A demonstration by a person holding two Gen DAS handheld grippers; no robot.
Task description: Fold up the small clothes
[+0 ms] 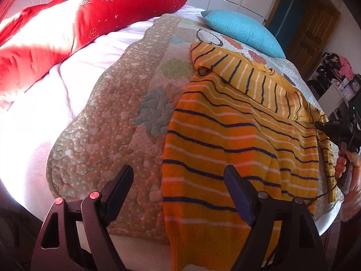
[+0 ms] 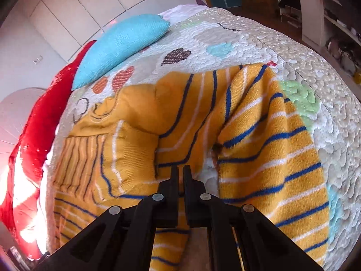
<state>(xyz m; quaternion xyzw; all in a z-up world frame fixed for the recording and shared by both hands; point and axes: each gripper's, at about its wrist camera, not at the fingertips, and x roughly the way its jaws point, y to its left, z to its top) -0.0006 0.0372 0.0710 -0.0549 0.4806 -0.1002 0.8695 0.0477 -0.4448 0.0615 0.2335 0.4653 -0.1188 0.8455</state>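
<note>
Where the quilted bedspread (image 1: 108,122) covers the bed with its bumpy stitched hearts, the fuzzy yellow sweater (image 1: 225,135) with navy and white stripes lies flat, one sleeve folded across. The left gripper (image 1: 178,178) hovers wide open, holding nothing. The right gripper (image 2: 180,169) is closed on the sweater edge; the pinched fabric is mostly hidden

Yellow striped knitted wool sweater (image 2: 259,158), soft, matt; pastel quilted cotton bedspread (image 1: 108,135), puckered; turquoise woven cushion (image 2: 121,47), coarse-textured.
</note>
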